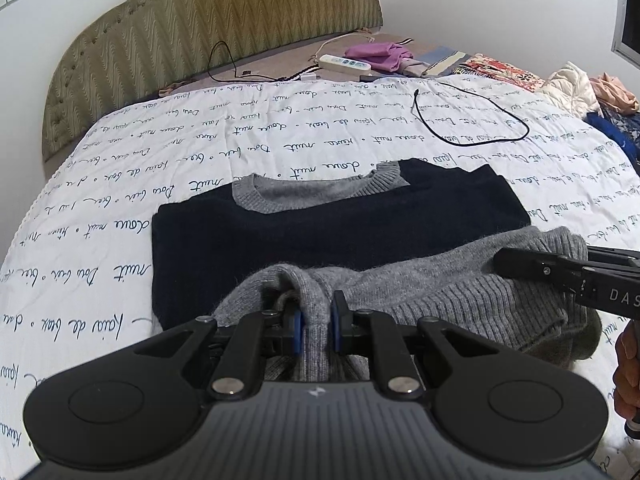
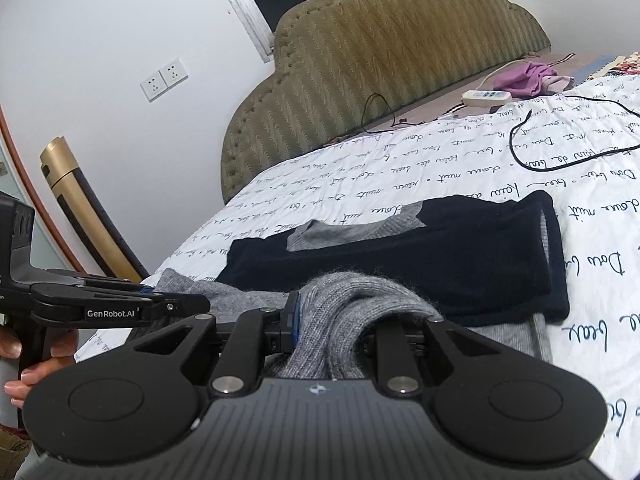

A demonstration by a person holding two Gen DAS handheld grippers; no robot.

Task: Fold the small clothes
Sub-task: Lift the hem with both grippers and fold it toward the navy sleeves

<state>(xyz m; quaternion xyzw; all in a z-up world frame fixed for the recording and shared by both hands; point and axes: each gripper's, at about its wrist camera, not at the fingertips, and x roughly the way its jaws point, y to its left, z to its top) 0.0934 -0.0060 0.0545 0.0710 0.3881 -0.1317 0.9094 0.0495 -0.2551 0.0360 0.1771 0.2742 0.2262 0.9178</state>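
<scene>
A small sweater with a navy body (image 1: 340,220) and grey collar (image 1: 320,190) lies flat on the bed. Its grey ribbed hem (image 1: 460,280) is lifted off the bed and doubled back over the navy part. My left gripper (image 1: 316,320) is shut on a bunched fold of that grey hem at its left end. My right gripper (image 2: 332,320) is shut on a thick roll of the same grey knit (image 2: 352,300) at the other end, which hides its right finger. Each gripper shows in the other's view: the right gripper (image 1: 500,258), the left gripper (image 2: 200,304).
The white quilt (image 1: 160,160) with blue script covers the bed. A black cable (image 1: 472,120) loops behind the sweater. Further back lie a white power strip (image 1: 344,63) and a purple cloth (image 1: 380,54). Piled clothes (image 1: 580,88) sit at the far right. A padded headboard (image 1: 200,40) stands behind.
</scene>
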